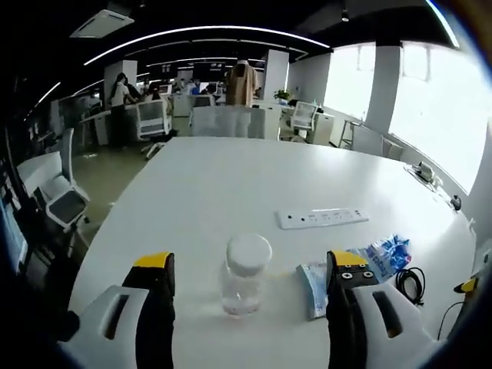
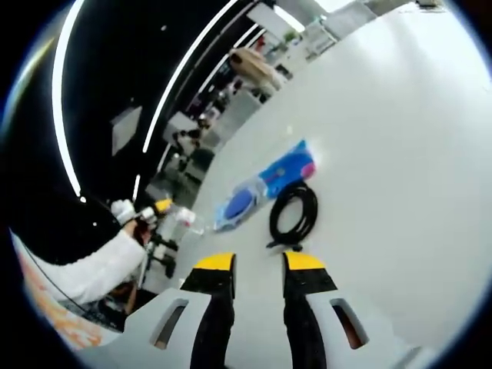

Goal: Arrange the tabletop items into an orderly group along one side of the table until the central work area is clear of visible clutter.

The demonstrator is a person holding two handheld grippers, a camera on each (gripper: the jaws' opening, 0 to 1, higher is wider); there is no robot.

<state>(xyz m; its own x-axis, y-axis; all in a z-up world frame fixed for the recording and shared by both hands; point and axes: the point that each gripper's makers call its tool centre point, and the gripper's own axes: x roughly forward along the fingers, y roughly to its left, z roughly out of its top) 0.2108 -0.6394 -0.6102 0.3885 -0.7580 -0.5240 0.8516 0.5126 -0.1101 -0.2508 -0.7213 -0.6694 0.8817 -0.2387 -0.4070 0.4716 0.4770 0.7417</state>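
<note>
– Left tongs (image 1: 250,288)? 
– Spread wide, straddling clear glass jar with white lid (image 1: 246,274) on white bench (image 1: 231,184); blue packets (image 1: 373,265) just beside.
– Right tongs (image 2: 259,263)? 
– Narrowly parted, holding nothing, near coiled black cable (image 2: 294,213) beside blue wrapper (image 2: 265,188).

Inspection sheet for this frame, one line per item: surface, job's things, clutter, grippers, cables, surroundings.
Surface: white table, mostly bare.
Job's things: clear jar with white lid, upright between the left gripper's jaws, not gripped; blue packets beside it; white power strip farther off.
Clutter: nothing seen beyond these.
Grippers: left gripper open; right gripper open, empty, near the cable.
Cables: black coiled cable next to the blue packets.
Surroundings: office with chairs, desks, people standing, bright windows.
</note>
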